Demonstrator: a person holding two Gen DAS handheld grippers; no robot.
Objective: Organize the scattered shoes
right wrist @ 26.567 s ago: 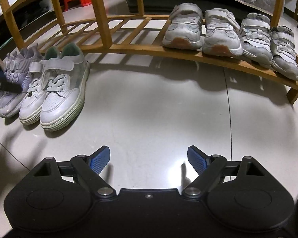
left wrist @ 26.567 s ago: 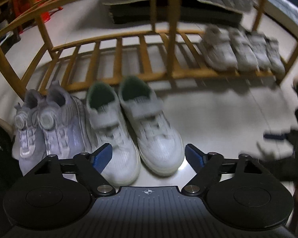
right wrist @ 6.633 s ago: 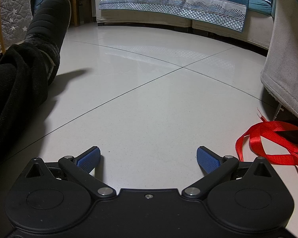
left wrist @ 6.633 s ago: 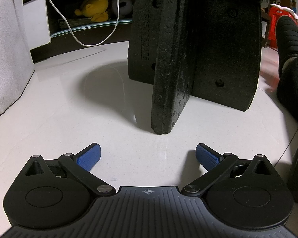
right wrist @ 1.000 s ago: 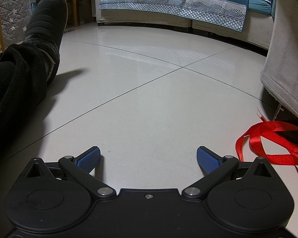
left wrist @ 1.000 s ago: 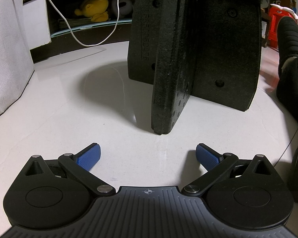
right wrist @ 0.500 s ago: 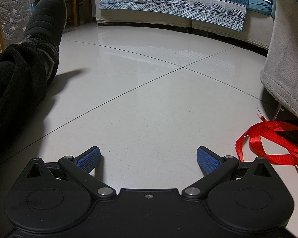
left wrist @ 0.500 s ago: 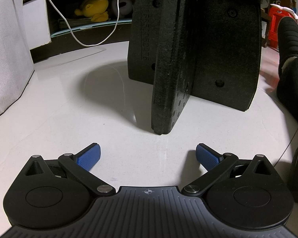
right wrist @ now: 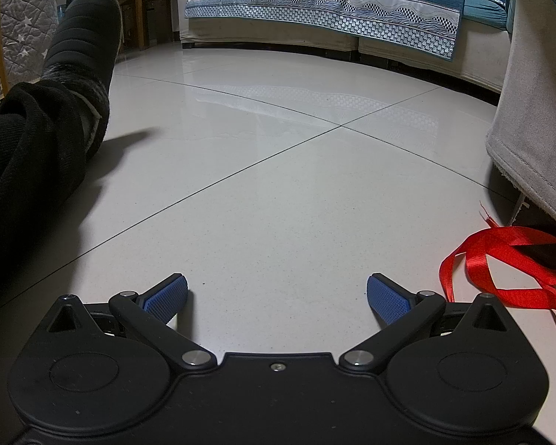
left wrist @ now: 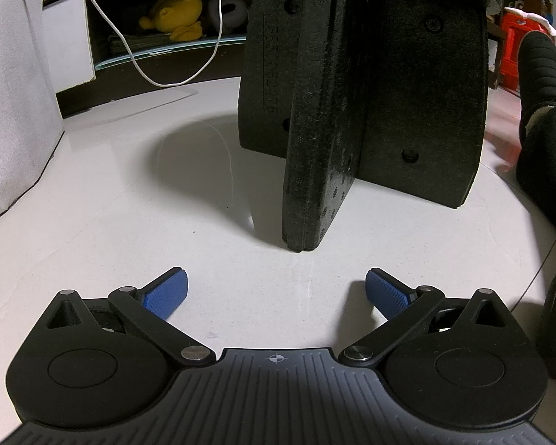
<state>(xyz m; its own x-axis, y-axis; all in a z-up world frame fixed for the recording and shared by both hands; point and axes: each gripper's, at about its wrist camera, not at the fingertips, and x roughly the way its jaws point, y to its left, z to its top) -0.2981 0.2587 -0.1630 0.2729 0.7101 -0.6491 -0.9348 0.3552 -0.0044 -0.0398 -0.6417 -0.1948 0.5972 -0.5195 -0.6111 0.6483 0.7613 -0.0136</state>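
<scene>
No loose shoes or shoe rack show in either view now. My left gripper [left wrist: 276, 291] rests low on the white floor, open, with nothing between its blue pads. It faces a black foam stand [left wrist: 356, 104] a short way ahead. My right gripper [right wrist: 276, 294] also lies low on the tiled floor, open and empty. A person's leg in dark trousers with a black padded boot [right wrist: 83, 40] stretches along the left of the right wrist view; the same boot [left wrist: 541, 70] shows at the right edge of the left wrist view.
A red ribbon [right wrist: 507, 263] lies on the floor right of my right gripper, beside a grey cloth-covered edge [right wrist: 533, 118]. A blue sofa [right wrist: 333, 11] stands far ahead. A white cable [left wrist: 189, 48], a yellow plush toy [left wrist: 174, 15] and a white cover [left wrist: 15, 104] are left of the stand.
Over the last second both grippers stay still on the floor. Only the person's boot shifts slightly. Much earlier, both grippers faced the wooden rack with the shoes.
</scene>
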